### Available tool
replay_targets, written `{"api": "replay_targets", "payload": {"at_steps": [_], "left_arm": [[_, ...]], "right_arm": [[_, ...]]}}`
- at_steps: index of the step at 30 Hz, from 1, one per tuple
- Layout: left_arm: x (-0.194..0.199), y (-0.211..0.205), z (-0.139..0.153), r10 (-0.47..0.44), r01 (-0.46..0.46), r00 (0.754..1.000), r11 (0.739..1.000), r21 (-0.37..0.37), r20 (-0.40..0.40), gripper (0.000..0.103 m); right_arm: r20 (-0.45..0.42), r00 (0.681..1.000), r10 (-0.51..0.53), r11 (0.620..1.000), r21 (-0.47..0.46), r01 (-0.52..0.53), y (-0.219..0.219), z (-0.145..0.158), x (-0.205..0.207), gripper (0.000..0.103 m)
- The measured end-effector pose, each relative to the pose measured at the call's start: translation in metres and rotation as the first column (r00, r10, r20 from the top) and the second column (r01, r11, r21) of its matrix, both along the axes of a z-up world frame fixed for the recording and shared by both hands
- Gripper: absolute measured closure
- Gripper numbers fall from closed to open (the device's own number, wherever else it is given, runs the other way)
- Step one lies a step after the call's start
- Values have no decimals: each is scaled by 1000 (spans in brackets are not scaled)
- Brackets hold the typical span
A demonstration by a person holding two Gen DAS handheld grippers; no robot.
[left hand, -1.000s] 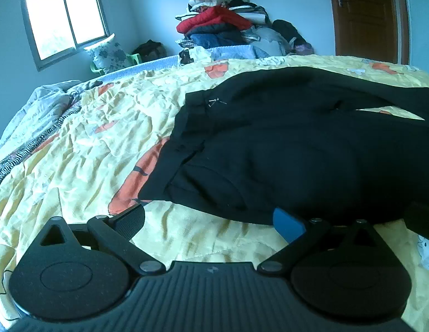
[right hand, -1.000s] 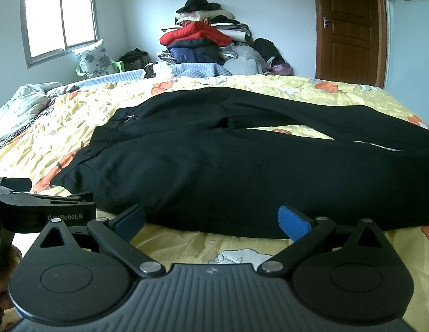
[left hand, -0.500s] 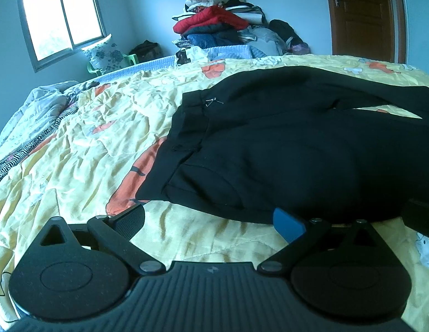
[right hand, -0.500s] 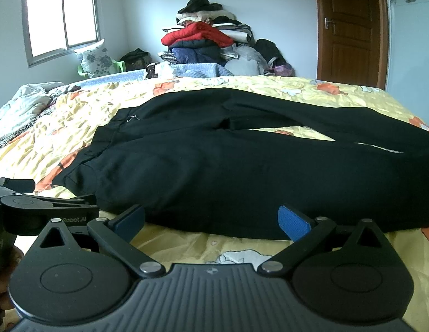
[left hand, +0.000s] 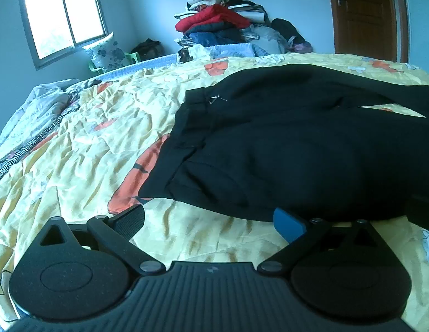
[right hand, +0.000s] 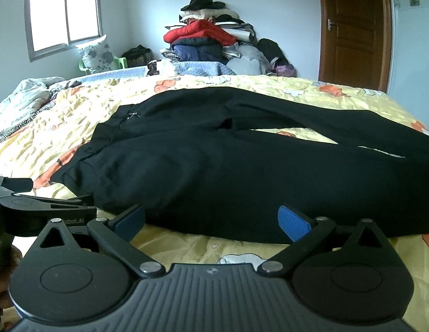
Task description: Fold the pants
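The bed (right hand: 76, 116) fills the room, covered in a crumpled yellow sheet with orange patches. Across it lie the black pants (right hand: 242, 166) — waistband toward the window side, the two legs running off to the right with a sliver of sheet showing between them. Behind the bed, against the far wall, a pile of clothes (right hand: 209, 41) is stacked high, a red jacket near the top, and a brown door (right hand: 353, 27) stands to the right. The left claw (left hand: 209, 221) hovers low at the near edge of the pants, by the waistband corner, its jaws spread wide and empty. The right claw (right hand: 211, 221) sits further along the near leg — also wide open, gripping nothing.
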State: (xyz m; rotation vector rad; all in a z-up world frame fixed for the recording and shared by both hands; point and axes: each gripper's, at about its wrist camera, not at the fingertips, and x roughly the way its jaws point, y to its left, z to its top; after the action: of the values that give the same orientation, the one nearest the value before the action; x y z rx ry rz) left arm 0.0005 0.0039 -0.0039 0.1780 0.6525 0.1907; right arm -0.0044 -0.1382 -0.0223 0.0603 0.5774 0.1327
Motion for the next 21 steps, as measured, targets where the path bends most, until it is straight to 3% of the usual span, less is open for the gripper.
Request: {"api": "replay_targets", "payload": {"at_steps": [9,16,18,21], "left_arm": [[-2,0,2,-28,29,999,999,-14,23,1],[-7,2,3,-98,102,990,994,-30,105,2],[-6,4,3,-105,110,988,993,-39,116,2],[-1,8,2,-122,127,988,990,-56,91,4]], "right_arm": [[1,1000,-1,1000,2,1,0,-1,-1,0],[-12,1000,27,1000,0,-27,-1,-2,5,0],[18,999,43,999,-11,-43,-2,3,7,0],[135,988,70,997,-48,-64,-5,21,11,0]]}}
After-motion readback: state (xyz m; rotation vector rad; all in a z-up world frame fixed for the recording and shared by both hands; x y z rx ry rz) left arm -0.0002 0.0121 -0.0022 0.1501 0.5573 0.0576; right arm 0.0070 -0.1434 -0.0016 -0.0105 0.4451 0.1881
